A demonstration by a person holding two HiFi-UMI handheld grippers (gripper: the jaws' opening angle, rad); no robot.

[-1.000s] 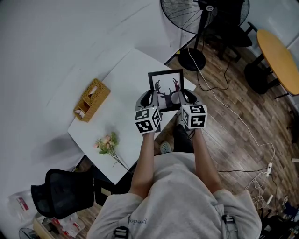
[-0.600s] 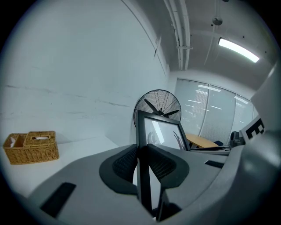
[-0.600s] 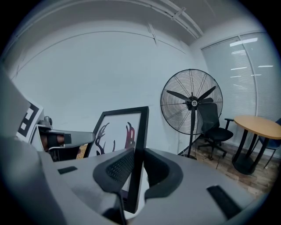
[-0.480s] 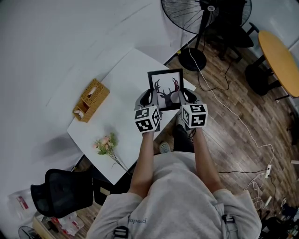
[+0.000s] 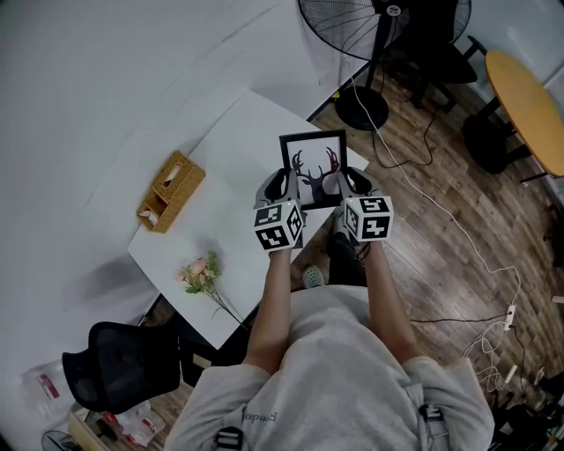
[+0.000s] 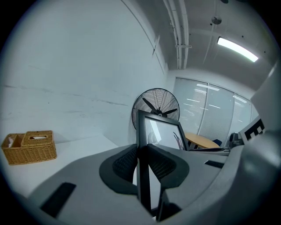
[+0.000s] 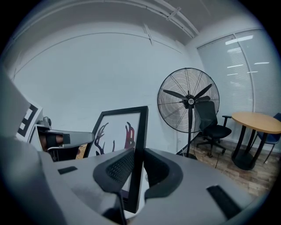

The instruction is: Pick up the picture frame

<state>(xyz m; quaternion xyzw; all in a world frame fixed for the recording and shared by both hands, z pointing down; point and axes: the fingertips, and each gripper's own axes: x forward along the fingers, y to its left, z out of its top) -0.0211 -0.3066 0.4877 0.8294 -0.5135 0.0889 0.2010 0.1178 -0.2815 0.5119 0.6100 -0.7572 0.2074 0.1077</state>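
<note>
Wood floor (image 5: 441, 229) at 3 o'clock; white table (image 5: 220, 141) at 10; fan (image 5: 352, 26) at 12. Wicker basket (image 5: 172, 189) and flowers (image 5: 201, 271) lay on table. Picture frame (image 5: 313, 163) was held above table's 3 o'clock edge. Left gripper (image 5: 285, 186) pinched frame's left side, right gripper (image 5: 342, 182) its right side.

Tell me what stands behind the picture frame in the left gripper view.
A standing fan rises behind the picture frame. Only its head shows; the frame covers its pole and base.
</note>
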